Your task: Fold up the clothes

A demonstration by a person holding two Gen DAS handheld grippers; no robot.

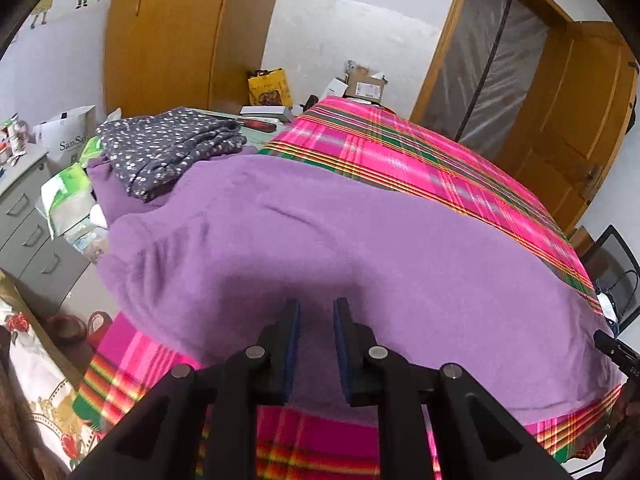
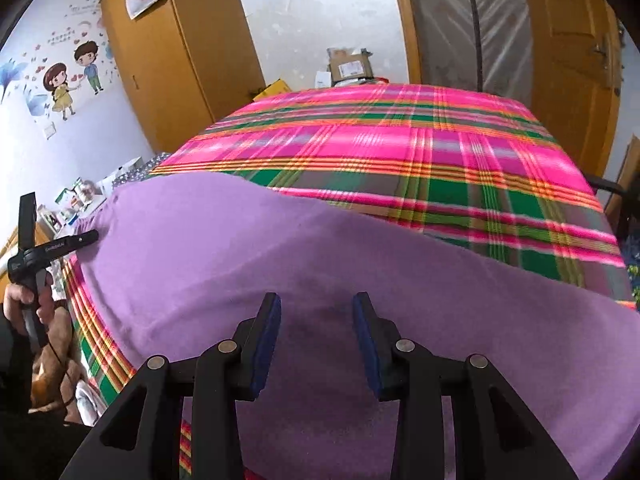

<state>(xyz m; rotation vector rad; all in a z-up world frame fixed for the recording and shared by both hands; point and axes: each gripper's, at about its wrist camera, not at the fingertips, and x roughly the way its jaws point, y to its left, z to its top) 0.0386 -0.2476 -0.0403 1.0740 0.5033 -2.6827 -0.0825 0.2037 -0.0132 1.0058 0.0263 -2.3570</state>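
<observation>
Two grippers, both unclenched and empty: left gripper (image 1: 317, 320) and right gripper (image 2: 316, 316) poised over purple garment (image 1: 340, 240), spread along the bed's (image 2: 360, 140) near edge, flattened for folding.

One purple garment (image 1: 360, 248) lies spread on one plaid blanket (image 1: 420, 160), one folded dotted garment (image 1: 168, 148) sits at its far corner, two grippers, left (image 1: 317, 308) and right (image 2: 316, 304), hover above, and two wooden doors (image 1: 576, 120), one wardrobe (image 1: 160, 32), one drawer cabinet (image 1: 28, 216) stand around.
</observation>
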